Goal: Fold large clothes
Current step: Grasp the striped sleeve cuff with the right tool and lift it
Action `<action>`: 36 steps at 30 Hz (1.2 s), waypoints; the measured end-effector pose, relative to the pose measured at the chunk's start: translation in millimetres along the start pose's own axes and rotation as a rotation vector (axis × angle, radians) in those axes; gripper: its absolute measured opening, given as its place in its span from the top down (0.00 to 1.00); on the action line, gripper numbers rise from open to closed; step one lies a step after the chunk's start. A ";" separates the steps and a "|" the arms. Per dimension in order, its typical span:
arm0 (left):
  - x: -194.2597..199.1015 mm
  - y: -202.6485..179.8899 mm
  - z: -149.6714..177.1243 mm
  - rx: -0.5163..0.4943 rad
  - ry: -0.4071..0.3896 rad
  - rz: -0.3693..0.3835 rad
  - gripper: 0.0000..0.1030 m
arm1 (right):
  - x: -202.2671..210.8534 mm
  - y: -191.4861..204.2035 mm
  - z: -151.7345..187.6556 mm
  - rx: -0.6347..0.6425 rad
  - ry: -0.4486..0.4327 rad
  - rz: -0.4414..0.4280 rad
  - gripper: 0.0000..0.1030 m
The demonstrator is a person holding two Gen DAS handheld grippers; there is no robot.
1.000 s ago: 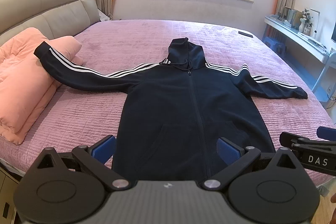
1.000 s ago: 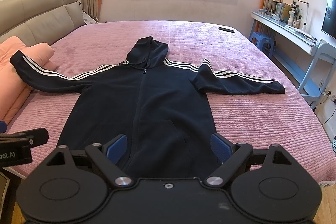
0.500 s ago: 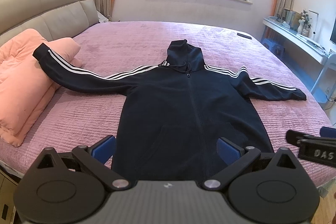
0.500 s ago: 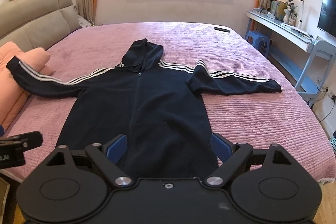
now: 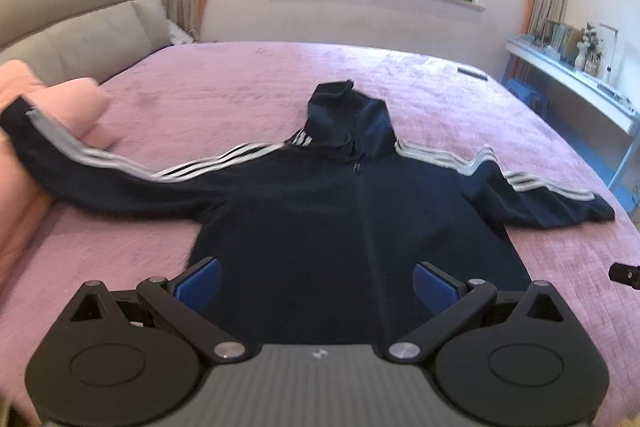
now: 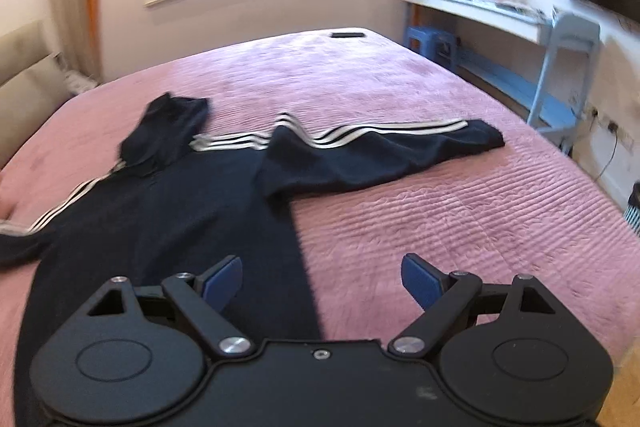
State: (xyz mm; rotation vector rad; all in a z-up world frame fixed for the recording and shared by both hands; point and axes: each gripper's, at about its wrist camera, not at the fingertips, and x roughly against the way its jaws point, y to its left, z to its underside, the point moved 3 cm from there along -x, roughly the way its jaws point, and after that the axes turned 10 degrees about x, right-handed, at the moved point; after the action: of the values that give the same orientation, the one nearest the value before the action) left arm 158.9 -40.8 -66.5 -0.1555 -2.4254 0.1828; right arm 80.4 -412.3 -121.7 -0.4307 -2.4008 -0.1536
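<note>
Pre-fold: hoodie flat on bed, nothing gripped.
Left view: left gripper released, centre-bottom over the hem; sleeve at upper left lies on a pink pillow. Right view: right gripper released, straddling the hoodie's side edge; likely next grab: sleeve, bare bed around it.

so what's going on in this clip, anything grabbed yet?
Nothing grabbed yet. A person with two handheld grippers stands at the foot of a pink bed, where a navy hoodie lies flat, front up, sleeves spread, one resting on a pink pillow. The left gripper is open over the hem. The right gripper is open at the hoodie's right side edge, facing the right sleeve. No fold made.
</note>
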 end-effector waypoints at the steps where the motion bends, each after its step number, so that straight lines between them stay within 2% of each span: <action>1: -20.1 -2.5 -3.4 -0.002 -0.017 0.015 0.00 | -22.7 -6.5 -3.3 -0.025 -0.010 0.014 0.01; 4: -77.8 -9.0 -12.9 -0.010 -0.053 0.094 0.00 | -82.1 -26.6 -18.6 -0.092 -0.034 0.049 0.01; 8: -130.6 -22.0 -31.9 -0.009 -0.019 0.167 0.00 | -144.5 -71.1 -47.4 -0.178 -0.044 0.104 0.01; 10: -145.2 -29.4 -42.6 -0.013 0.007 0.162 0.00 | -167.8 -98.3 -61.2 -0.227 -0.014 0.124 0.01; 15: -168.1 -51.7 -64.4 -0.064 0.055 0.092 0.00 | -219.1 -189.1 -87.2 -0.403 0.028 0.184 0.01; 18: -178.8 -66.0 -75.1 -0.043 0.100 0.080 0.00 | -246.9 -232.6 -94.4 -0.482 0.039 0.220 0.04; 21: -194.7 -78.9 -82.2 -0.014 0.152 0.069 0.00 | -278.6 -266.7 -98.7 -0.540 0.057 0.246 0.07; 24: -205.8 -91.9 -87.3 -0.013 0.169 0.047 0.00 | -304.7 -290.0 -92.6 -0.631 0.094 0.262 0.07; 27: -217.0 -102.8 -94.5 -0.019 0.186 0.034 0.00 | -318.6 -297.3 -90.4 -0.669 0.083 0.253 0.09; 29: -224.1 -108.7 -99.4 -0.023 0.198 0.024 0.00 | -322.4 -292.7 -94.2 -0.638 0.083 0.251 0.27; 30: -226.6 -110.8 -101.4 -0.023 0.201 0.018 0.00 | -324.1 -290.8 -95.1 -0.628 0.088 0.241 0.62; 31: -229.5 -113.1 -104.3 -0.021 0.203 0.013 0.00 | -326.5 -289.1 -95.5 -0.627 0.093 0.221 0.76; 33: -233.5 -117.0 -109.2 -0.017 0.209 0.007 0.00 | -323.2 -287.0 -97.6 -0.626 0.079 0.183 0.80; 36: -235.4 -122.8 -116.6 -0.023 0.199 0.002 0.00 | -303.3 -285.5 -110.9 -0.543 0.039 0.223 0.82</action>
State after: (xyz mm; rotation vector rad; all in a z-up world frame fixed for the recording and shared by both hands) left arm 404.9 -188.8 -107.3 -0.1776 -2.2299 0.1342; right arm 265.1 -785.3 -233.6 -0.9264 -2.2301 -0.7120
